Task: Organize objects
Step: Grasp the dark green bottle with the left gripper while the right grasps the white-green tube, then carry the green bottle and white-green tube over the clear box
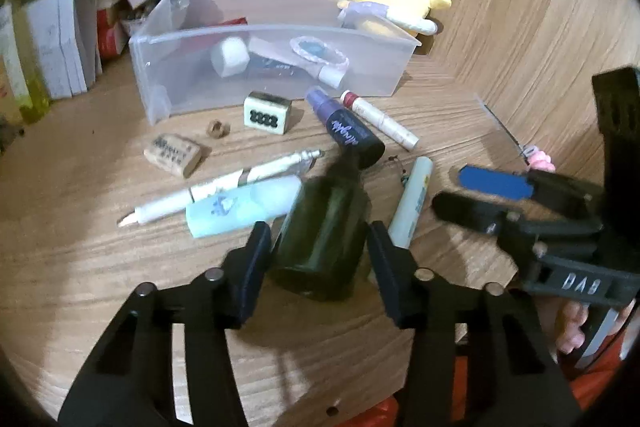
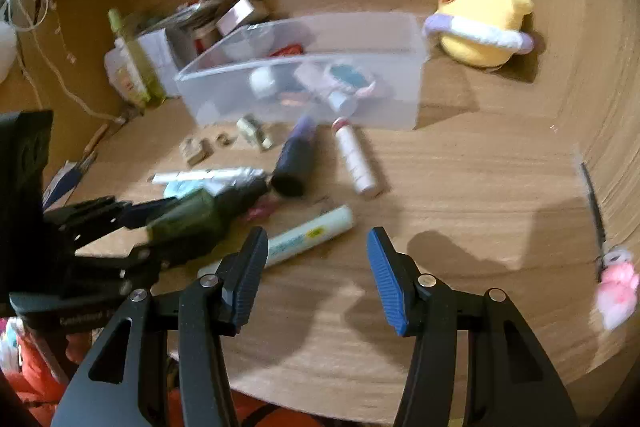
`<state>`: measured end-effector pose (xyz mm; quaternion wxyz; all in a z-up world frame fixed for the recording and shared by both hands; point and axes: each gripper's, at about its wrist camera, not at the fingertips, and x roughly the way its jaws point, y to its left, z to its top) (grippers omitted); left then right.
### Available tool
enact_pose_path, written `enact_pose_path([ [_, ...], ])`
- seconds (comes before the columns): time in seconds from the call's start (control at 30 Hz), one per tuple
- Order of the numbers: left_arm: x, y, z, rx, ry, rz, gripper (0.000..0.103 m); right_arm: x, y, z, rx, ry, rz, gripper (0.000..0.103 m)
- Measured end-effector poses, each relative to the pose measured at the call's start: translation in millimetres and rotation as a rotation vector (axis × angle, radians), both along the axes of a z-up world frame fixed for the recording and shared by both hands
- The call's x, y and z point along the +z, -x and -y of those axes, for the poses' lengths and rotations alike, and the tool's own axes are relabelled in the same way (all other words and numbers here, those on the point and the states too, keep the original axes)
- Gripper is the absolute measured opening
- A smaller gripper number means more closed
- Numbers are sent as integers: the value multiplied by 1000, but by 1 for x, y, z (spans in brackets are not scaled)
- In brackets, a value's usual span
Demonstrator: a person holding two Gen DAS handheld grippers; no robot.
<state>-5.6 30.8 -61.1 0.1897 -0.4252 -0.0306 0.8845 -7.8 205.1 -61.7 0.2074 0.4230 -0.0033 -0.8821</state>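
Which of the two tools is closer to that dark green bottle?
Left. The left tool has the green bottle between its fingers; the right tool hangs open beside it, over the white tube.

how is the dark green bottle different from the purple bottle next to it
The dark green bottle sits between the pads of the left claw; the purple bottle lies free on the wooden table with nothing gripping it. The green one is plain and looks stubbier; the purple one carries script lettering and has a lighter purple end pointing toward the clear bin. Both are dark, roughly cylindrical, and outside the bin.
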Motion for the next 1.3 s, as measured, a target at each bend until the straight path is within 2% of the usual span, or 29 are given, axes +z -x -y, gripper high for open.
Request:
enact_pose_path([
  [0.1,-2,-3,6,3,-26,8,41,-9,2,10,15,3,36,48],
  [0.23,-2,-9,11,-1,-31,1,41,-13,9,15,-4,47,69,48],
  [0.53,-2,-7,15,14,-27,11,44,-14,24,25,-37,45,71,49],
  [0.77,0,0,11,26,-18,-3,44,-15,30,39,-40,-63,7,48],
  [0.87,1,3,10,30,-22,-5,44,-16,24,42,-13,-131,-28,36],
  [1.07,-1,5,8,31,-19,-7,43,-15,19,23,33,-160,-21,17],
  [1.3,1,1,9,54,-10,-28,41,-15,15,7,16,-134,-21,14],
])
